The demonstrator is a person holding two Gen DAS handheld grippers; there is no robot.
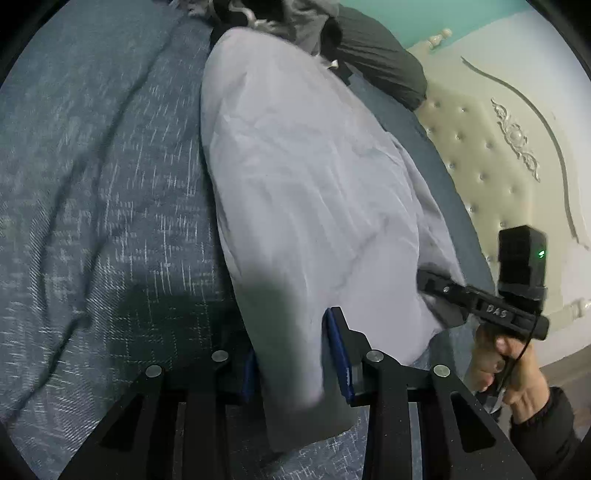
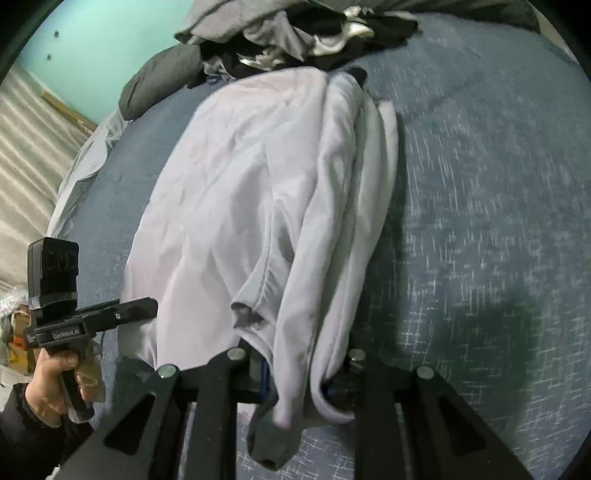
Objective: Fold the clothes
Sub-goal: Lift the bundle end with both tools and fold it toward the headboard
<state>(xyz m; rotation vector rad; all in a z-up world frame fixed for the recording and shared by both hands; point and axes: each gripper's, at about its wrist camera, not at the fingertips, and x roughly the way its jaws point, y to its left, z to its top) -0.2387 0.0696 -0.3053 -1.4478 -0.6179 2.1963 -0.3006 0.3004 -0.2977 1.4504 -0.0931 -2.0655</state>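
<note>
Covering most of both views, a blue-grey woven bedspread (image 1: 96,206) serves as the work surface. Lying along its middle is a pale grey garment (image 1: 314,206), its exact kind unclear, laid out long with its near end raised off the bedspread. At the far end of the garment sits a heap of dark and light clothes (image 2: 295,33), with a dark pillow (image 1: 384,62) beside it; a cream tufted headboard (image 1: 491,155) stands off one side of the bedspread.

In the right wrist view, several layers of the garment lie stacked along one long edge. The left gripper (image 1: 295,354) pinches one near corner between its blue-padded fingers (image 1: 341,354). The right gripper (image 2: 299,373) pinches the bunched layers at the other near corner, cloth spilling down between its fingers.

The fabric looks thin, light and limp, creasing easily and drooping wherever unsupported. It probably slides readily over the bedspread. Corners and hemmed edges seem the surest holds, gripping every layer together so none slips free.
</note>
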